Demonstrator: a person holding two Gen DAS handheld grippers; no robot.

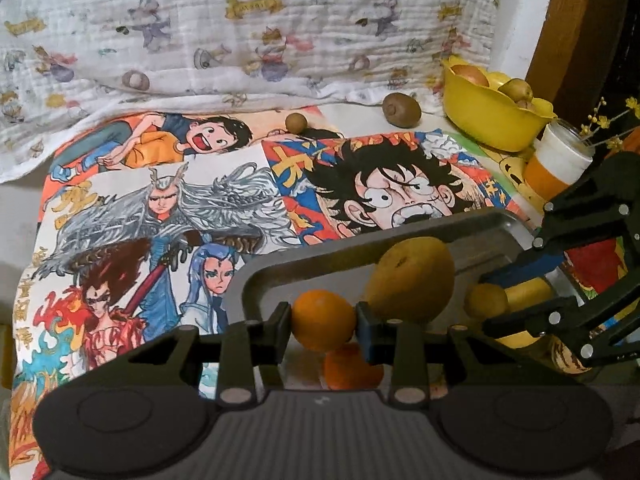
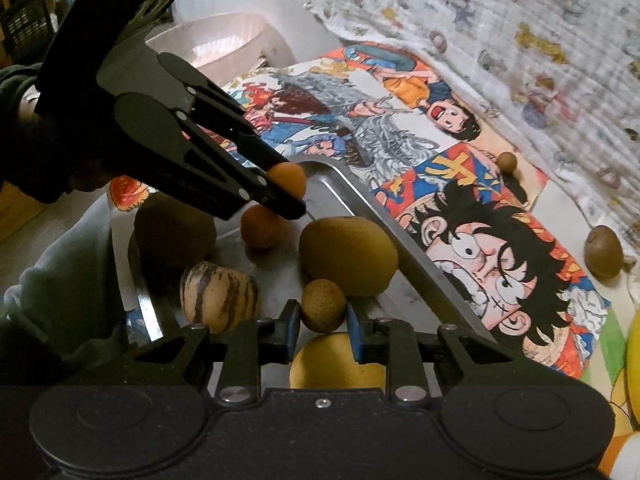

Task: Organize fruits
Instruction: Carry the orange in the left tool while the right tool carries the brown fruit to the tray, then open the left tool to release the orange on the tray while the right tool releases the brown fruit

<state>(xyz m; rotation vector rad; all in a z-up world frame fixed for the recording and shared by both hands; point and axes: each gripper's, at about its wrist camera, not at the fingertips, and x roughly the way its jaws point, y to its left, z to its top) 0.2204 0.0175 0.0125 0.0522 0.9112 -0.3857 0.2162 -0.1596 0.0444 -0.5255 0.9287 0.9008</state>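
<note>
My left gripper (image 1: 323, 326) is shut on an orange (image 1: 323, 319) above the metal tray (image 1: 400, 232); it also shows in the right wrist view (image 2: 286, 192). A second orange (image 1: 352, 368) lies under it on the tray. My right gripper (image 2: 323, 318) is shut on a small brown round fruit (image 2: 323, 306) over the tray; it also shows in the left wrist view (image 1: 486, 300). A yellow-brown pear (image 1: 410, 280) sits mid-tray. A striped melon-like fruit (image 2: 219, 298), a dark brown fruit (image 2: 174, 236) and a yellow fruit (image 2: 338, 362) lie in the tray.
A yellow bowl (image 1: 490, 114) with fruit stands at the back right beside an orange-and-white cup (image 1: 558, 164). A kiwi (image 1: 401, 110) and a small brown fruit (image 1: 296, 123) lie on the cartoon-printed cloth (image 1: 160, 208). A pale basin (image 2: 224, 44) stands beyond the tray.
</note>
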